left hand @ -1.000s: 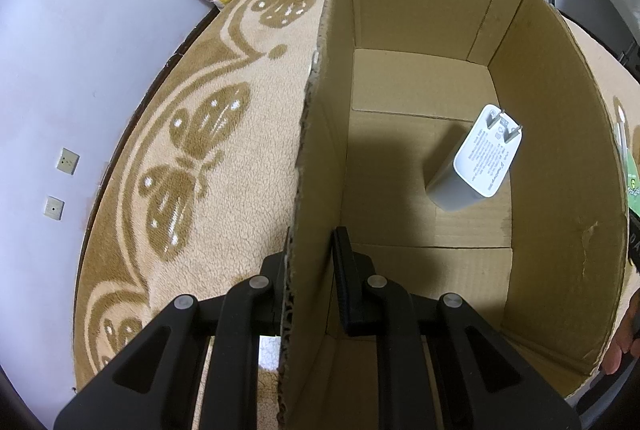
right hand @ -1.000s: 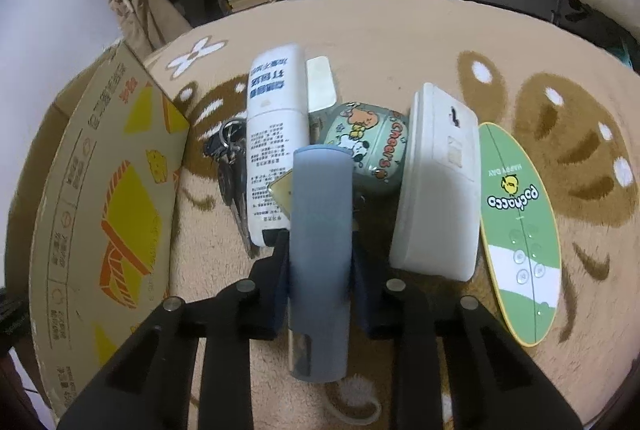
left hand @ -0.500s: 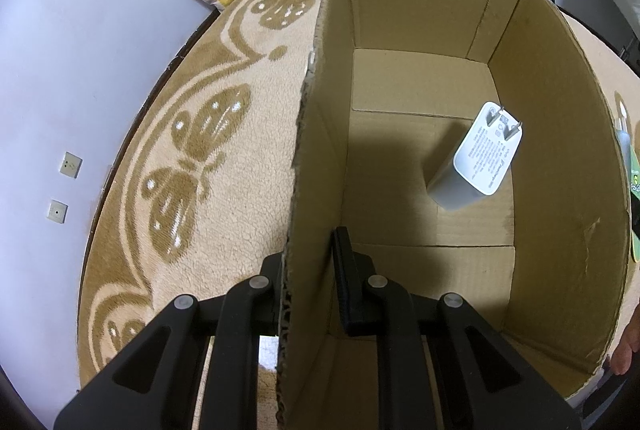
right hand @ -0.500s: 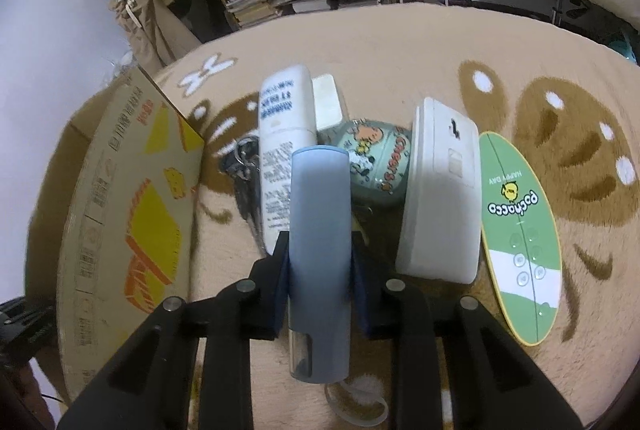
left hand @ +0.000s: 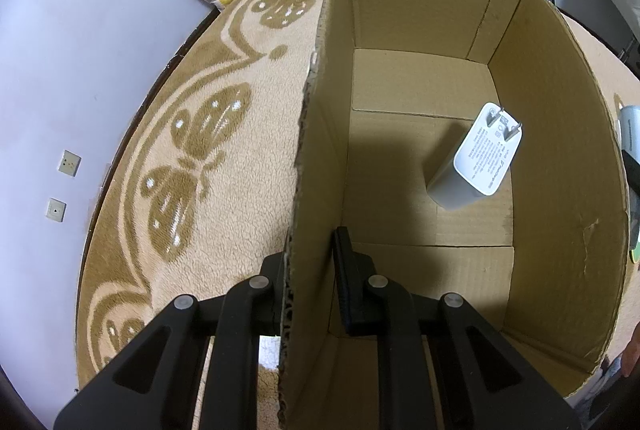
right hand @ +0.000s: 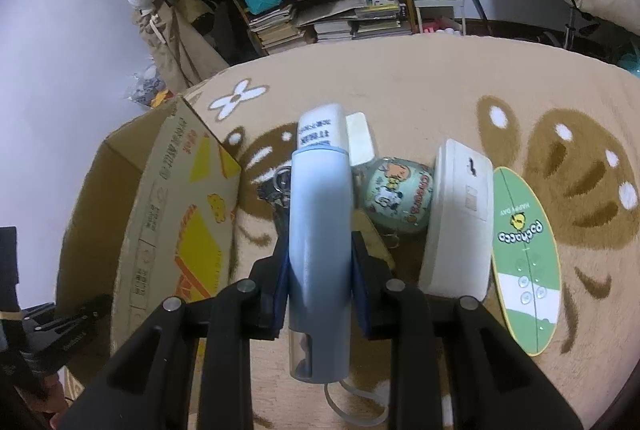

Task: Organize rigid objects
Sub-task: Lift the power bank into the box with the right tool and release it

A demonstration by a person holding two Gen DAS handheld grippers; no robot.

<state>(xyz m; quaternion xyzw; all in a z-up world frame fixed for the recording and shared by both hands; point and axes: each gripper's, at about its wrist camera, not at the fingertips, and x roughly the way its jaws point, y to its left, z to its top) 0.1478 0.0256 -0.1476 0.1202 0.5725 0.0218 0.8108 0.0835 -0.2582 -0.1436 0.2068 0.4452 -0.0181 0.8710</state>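
1. Clamped on the blue tube [right hand: 319,230], my right gripper [right hand: 320,284] holds it above the rug; my left gripper [left hand: 310,272] pinches the cardboard box [left hand: 560,133] wall.
2. Only the white charger [left hand: 476,159] is boxed.
3. White bottle [right hand: 320,127], cartoon case [right hand: 400,198], white case [right hand: 460,218] and green card [right hand: 526,258] remain out.

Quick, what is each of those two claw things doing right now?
Left gripper: closed on the cardboard box wall.
Right gripper: closed on a blue tube.
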